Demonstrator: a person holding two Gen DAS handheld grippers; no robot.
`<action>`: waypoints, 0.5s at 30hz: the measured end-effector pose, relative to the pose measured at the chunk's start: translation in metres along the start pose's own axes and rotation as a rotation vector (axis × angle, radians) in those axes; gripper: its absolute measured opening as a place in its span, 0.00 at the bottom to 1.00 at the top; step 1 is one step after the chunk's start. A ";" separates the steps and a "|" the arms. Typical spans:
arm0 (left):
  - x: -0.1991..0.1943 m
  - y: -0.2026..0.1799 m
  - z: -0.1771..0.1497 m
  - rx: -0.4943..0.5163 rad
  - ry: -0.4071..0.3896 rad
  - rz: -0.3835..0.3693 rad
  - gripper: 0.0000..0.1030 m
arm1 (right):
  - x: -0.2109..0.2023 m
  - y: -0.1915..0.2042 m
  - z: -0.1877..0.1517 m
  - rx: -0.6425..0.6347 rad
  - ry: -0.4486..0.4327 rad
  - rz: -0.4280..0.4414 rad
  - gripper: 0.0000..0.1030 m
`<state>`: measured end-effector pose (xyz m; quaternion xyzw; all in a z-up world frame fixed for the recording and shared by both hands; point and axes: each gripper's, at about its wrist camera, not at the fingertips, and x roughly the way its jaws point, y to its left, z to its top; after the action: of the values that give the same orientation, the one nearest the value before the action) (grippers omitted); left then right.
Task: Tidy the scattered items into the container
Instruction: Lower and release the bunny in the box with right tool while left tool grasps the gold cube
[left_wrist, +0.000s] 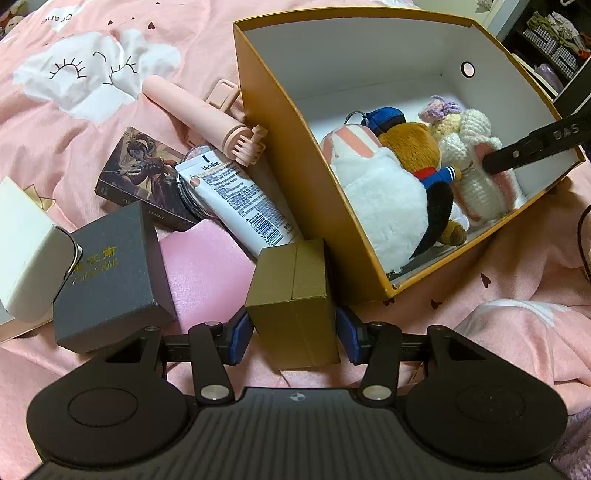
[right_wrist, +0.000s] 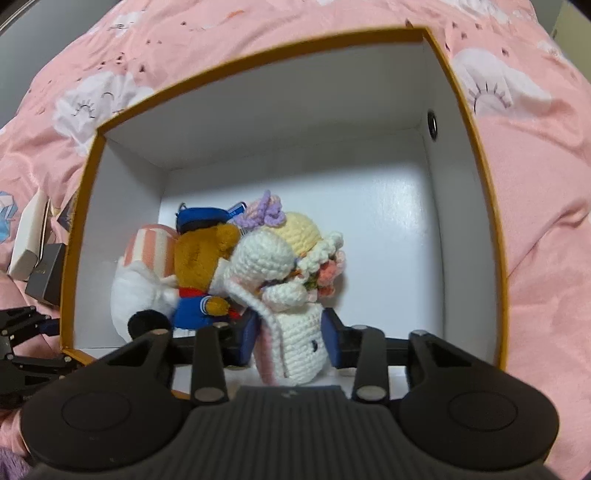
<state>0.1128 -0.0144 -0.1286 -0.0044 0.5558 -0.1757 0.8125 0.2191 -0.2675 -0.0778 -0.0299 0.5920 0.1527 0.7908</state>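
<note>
Jaws of the left gripper (left_wrist: 293, 336) stand about half open, one blue pad on either side of a small olive-gold box (left_wrist: 293, 302). Left pad sits against the box's side; right pad shows a thin gap, so a firm clamp cannot be told. Box stands upright at lower centre of the left wrist view, matte card with a seam down its top face, touching the outer wall of the container (left_wrist: 280, 147).

Right gripper (right_wrist: 288, 341) reaches down inside the container, jaws narrow around a white crocheted doll (right_wrist: 295, 343). Both pads lie close to its knitted body, which has a pink-lined ear or flap down its left side; whether they press is not clear.

Container is an open cardboard box, orange-brown outside, white inside, with a round hole in one wall. Just left of the doll lie a brown bear plush in blue sailor dress (right_wrist: 205, 266) and a white plush with pink stripes (right_wrist: 147, 273).

On the pink bedspread (left_wrist: 498, 332) left of the container, scattered: Vaseline tube (left_wrist: 240, 203), pink handheld fan (left_wrist: 207, 118), dark grey box with gold lettering (left_wrist: 110, 280), illustrated card box (left_wrist: 144, 166), white case (left_wrist: 29, 251) at the left edge.
</note>
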 end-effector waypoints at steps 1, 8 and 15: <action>0.000 0.000 0.000 -0.003 0.000 0.000 0.55 | 0.004 -0.001 -0.001 0.016 0.006 0.017 0.39; -0.003 0.000 -0.001 -0.015 0.001 0.009 0.56 | 0.007 0.000 -0.013 0.064 0.019 0.099 0.37; 0.003 0.002 0.003 -0.046 0.001 0.007 0.55 | 0.002 0.010 -0.020 0.013 -0.024 0.050 0.40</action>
<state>0.1171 -0.0137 -0.1309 -0.0209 0.5600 -0.1599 0.8127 0.1986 -0.2619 -0.0844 -0.0082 0.5841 0.1688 0.7939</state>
